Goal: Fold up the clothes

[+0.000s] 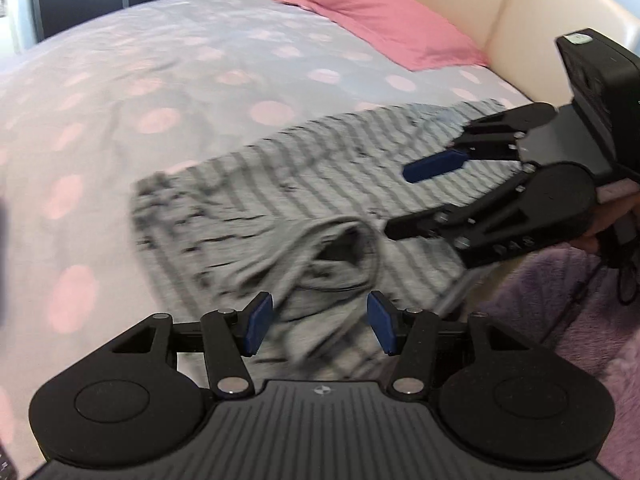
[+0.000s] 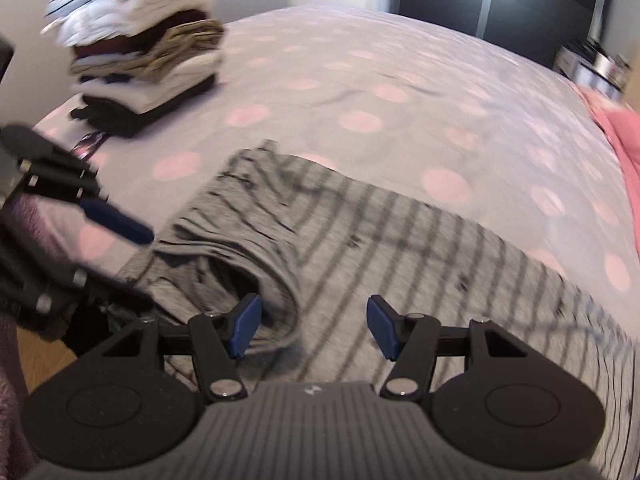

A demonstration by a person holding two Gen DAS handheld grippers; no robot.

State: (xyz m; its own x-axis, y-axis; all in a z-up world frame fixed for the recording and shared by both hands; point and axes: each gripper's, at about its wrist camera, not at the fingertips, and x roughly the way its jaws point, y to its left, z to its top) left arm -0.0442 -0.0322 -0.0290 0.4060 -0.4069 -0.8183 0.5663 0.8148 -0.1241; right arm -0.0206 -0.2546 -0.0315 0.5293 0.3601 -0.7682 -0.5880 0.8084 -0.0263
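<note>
Two close fisheye views slant down along gripper fingers at a striped garment [image 1: 320, 184] [image 2: 400, 240] on a bed. The left wrist view faces the pink pillow [image 1: 384, 24]; the right faces a clothes stack [image 2: 148, 52]. Both share the garment.

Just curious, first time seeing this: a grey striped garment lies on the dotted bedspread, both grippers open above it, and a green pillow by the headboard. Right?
Nearly. The pillow is pink, not green, as the left wrist view shows. The rest holds.

Both grippers (left [image 1: 320, 326], right [image 2: 314, 326]) agape.
</note>
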